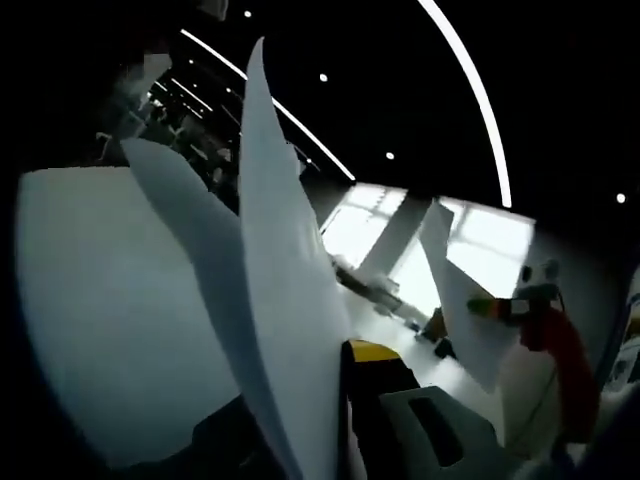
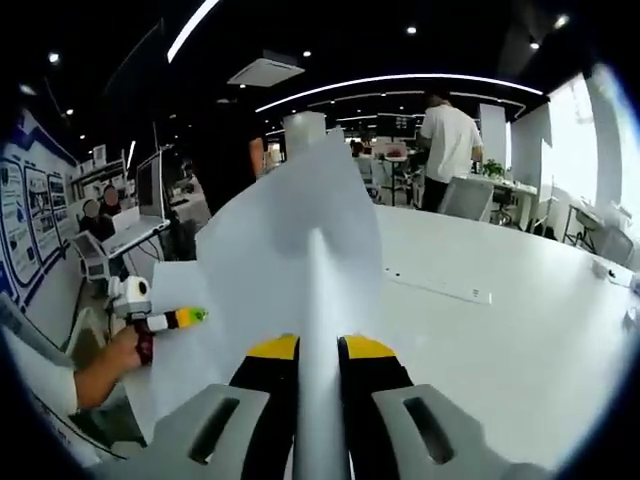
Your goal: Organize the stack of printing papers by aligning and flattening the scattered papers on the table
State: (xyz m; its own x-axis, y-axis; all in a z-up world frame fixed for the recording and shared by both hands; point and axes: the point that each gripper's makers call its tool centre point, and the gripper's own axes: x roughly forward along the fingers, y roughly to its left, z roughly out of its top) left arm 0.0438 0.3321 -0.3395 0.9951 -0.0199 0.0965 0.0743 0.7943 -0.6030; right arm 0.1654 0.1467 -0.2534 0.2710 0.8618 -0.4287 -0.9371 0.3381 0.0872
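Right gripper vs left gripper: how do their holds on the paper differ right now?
The right gripper is shut on the paper from the near edge, its yellow-tipped jaws standing on either side of an upright fold. The left gripper, held by a hand, meets the sheet's far side edge, and its tip is orange and green. Both touch the same white sheet, lifted above the table.

Person in white shirt standing beyond tabletop far edge. Flat strip mid-tabletop. Monitor on desk at left. Posters on left wall. Windows.
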